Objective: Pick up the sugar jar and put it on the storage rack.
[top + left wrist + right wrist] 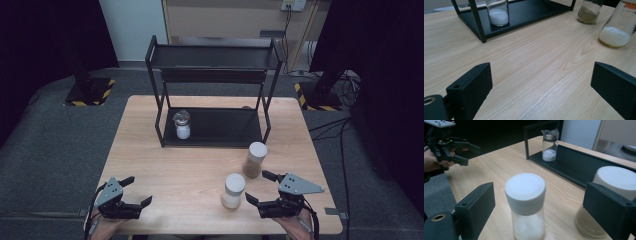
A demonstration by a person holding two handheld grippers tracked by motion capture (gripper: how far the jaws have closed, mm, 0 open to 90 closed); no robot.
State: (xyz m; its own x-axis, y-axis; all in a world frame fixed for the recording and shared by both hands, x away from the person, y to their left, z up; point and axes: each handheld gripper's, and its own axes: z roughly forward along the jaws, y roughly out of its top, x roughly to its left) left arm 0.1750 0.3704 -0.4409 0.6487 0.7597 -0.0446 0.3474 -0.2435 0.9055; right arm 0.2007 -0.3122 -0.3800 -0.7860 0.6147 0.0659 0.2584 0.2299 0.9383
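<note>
Right hand-held gripper (pixel 539 212): jaws wide apart, lined up either side of the white-capped jar, gripping nothing; it sits at the lower right of the high view, seemingly placed so the jar can be taken next.
White-capped jar (pixel 233 190): upright on the bench at lower centre of the high view, just left of the right hand-held gripper; white powder inside, cap on, standing free within easy reach.
Brown-powder jar (pixel 255 160): upright just behind and right of the first, in front of the rack, apart from it.
Left hand-held gripper (pixel 134 192): jaws apart, empty, at the lower left of the high view, well away from the jars; I judge it is waiting.
Rack (pixel 212 136): black two-tier shelf at upper centre; its lower tray already carries a small shaker (pixel 182 125) at the left, leaving room to its right, likely for the jars.
Bench (pixel 160 165): pale wood.
</note>
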